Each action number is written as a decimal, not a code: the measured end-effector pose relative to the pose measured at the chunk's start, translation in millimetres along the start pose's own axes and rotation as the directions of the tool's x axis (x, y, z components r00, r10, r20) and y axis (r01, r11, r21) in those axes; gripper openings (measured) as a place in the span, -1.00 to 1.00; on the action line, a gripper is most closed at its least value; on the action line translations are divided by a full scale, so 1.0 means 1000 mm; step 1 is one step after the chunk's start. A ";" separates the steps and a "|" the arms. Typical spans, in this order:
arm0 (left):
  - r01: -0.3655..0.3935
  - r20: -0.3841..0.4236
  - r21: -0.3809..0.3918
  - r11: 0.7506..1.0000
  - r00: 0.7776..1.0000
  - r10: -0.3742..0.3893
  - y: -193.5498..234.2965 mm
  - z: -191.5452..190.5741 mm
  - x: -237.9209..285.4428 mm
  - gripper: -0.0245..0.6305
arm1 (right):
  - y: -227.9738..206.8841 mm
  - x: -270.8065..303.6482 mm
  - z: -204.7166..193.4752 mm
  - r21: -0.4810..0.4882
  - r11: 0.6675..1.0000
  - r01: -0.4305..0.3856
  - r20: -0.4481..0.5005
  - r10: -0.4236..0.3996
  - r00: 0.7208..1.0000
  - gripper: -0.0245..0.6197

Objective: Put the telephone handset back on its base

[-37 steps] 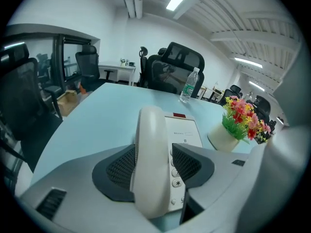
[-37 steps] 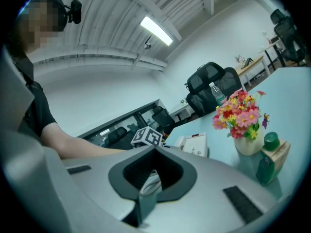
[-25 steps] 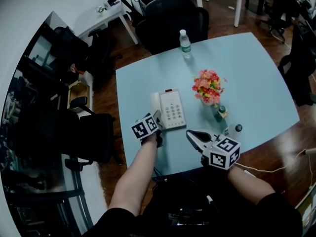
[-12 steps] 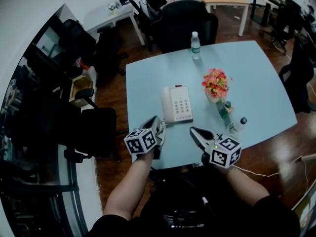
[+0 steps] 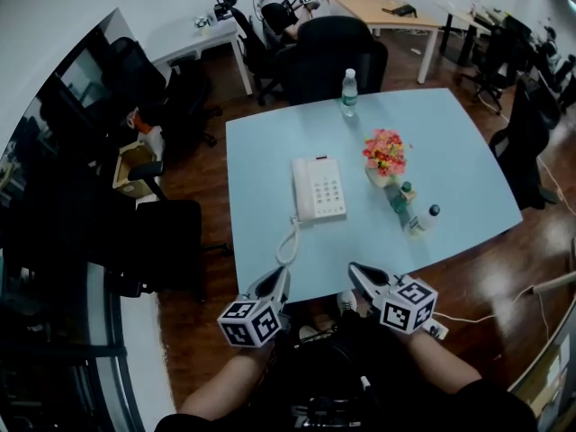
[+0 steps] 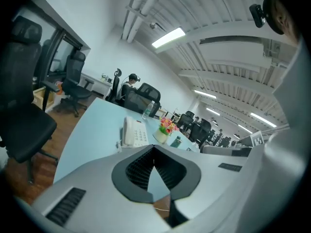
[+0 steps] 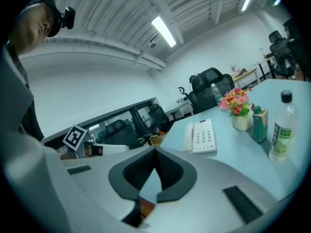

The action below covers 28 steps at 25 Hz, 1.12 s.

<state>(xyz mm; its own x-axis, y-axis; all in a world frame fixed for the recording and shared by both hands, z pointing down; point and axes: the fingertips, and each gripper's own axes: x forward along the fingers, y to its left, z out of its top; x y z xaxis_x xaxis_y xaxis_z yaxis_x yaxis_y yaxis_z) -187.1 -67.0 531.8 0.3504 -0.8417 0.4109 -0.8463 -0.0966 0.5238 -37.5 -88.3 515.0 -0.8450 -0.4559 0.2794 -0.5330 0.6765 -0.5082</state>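
The white telephone [image 5: 326, 189] sits mid-table with its handset [image 5: 298, 190] lying along the left side of the base, and its coiled cord [image 5: 290, 238] trails toward the near edge. My left gripper [image 5: 282, 274] hovers at the near table edge, well short of the phone, shut with nothing between its jaws. My right gripper [image 5: 355, 268] is beside it, also shut and empty. In the left gripper view the gripper [image 6: 154, 147] points at the telephone [image 6: 133, 132]. In the right gripper view the gripper [image 7: 155, 150] shows it [image 7: 202, 136] too.
On the pale blue table [image 5: 261, 160] stand a pot of flowers [image 5: 383, 155], a water bottle [image 5: 349, 92], a green carton [image 5: 399, 198] and a small bottle [image 5: 423, 221]. Black chairs [image 5: 333, 57] ring the table. A person [image 5: 279, 7] sits at a far desk.
Both grippers have drawn back from beside the telephone to the near table edge. The left one was right at the handset one second ago. The phone has stayed put.
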 end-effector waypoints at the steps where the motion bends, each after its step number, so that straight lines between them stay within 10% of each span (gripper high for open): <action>1: 0.003 -0.014 -0.011 1.000 1.000 -0.003 0.000 -0.011 -0.007 -0.93 | 0.005 -0.005 -0.006 -0.002 1.000 0.010 0.001 -0.010 1.000 -0.89; 28: -0.019 0.072 -0.008 1.000 0.997 0.020 0.012 -0.018 -0.066 -0.93 | 0.052 -0.007 -0.016 -0.100 0.995 0.007 -0.006 -0.007 1.000 -0.90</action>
<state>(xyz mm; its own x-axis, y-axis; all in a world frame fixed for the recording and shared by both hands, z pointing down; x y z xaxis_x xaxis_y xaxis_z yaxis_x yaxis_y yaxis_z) -213.1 -3.5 524.5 0.3037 -0.8794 0.3665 -0.8497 -0.0760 0.5218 -60.2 -40.7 499.4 -0.8414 -0.4571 0.2881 -0.5401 0.7280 -0.4223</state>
